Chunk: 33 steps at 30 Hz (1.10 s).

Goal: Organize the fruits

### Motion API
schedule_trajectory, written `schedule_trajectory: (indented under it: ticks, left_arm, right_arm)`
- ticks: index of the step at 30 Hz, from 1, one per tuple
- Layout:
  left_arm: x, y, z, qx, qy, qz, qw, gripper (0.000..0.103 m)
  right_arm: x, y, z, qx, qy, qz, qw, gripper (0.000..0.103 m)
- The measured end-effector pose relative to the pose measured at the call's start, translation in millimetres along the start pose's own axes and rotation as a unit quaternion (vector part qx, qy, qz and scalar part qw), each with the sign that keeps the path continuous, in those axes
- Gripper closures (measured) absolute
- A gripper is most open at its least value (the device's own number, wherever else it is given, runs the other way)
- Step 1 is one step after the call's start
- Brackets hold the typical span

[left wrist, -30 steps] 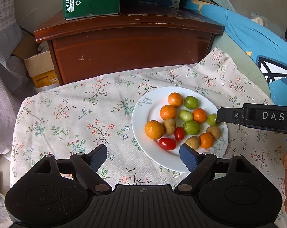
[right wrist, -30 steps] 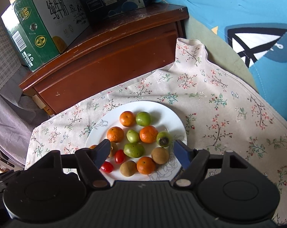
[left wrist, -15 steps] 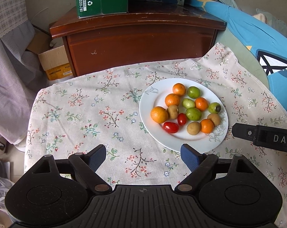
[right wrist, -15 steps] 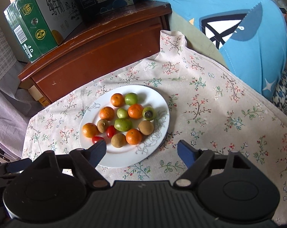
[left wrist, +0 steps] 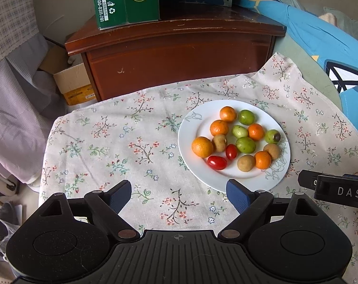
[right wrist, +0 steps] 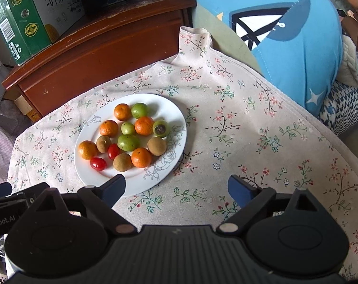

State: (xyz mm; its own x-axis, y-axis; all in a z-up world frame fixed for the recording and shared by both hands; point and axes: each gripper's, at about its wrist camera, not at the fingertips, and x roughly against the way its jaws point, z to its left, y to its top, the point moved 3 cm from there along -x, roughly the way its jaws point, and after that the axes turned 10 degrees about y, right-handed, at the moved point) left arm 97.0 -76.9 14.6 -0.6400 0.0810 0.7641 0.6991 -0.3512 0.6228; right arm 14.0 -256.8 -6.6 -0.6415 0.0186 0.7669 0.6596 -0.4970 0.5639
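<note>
Fruits sitting mixed on one plate, both grippers hovering empty.

The plate [left wrist: 190, 127] is lying right of centre on the table [left wrist: 107, 142], carrying oranges [left wrist: 202, 147], green fruits [left wrist: 245, 144], brown ones [left wrist: 246, 163] and tomatoes [left wrist: 216, 162] all jumbled, not grouped by kind. The left gripper [left wrist: 179, 195] and right gripper [right wrist: 176, 189] are gaping wide, holding nothing. Gathering looks done; sorting, if wanted, is remaining.

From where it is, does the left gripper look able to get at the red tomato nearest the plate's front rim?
Probably yes. The left gripper is open and empty, and only bare cloth and the plate rim lie before the tomato.
</note>
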Motion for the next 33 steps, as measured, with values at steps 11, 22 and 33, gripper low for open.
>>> schedule_trajectory:
  ticks: [11, 22, 33]
  left_arm:
    - [-11, 0, -2, 0.002, 0.020, 0.014, 0.9997, 0.014]
    - [-22, -3, -10, -0.016, 0.032, 0.028, 0.9990, 0.014]
    - [-28, -4, -13, -0.026, 0.044, 0.032, 0.9982, 0.014]
  right_arm:
    - [-15, -6, 3, 0.016, -0.033, 0.030, 0.999, 0.004]
    - [-28, -9, 18, 0.059, -0.057, 0.049, 0.995, 0.003]
    - [-34, -10, 24, 0.072, -0.060, 0.056, 0.994, 0.003]
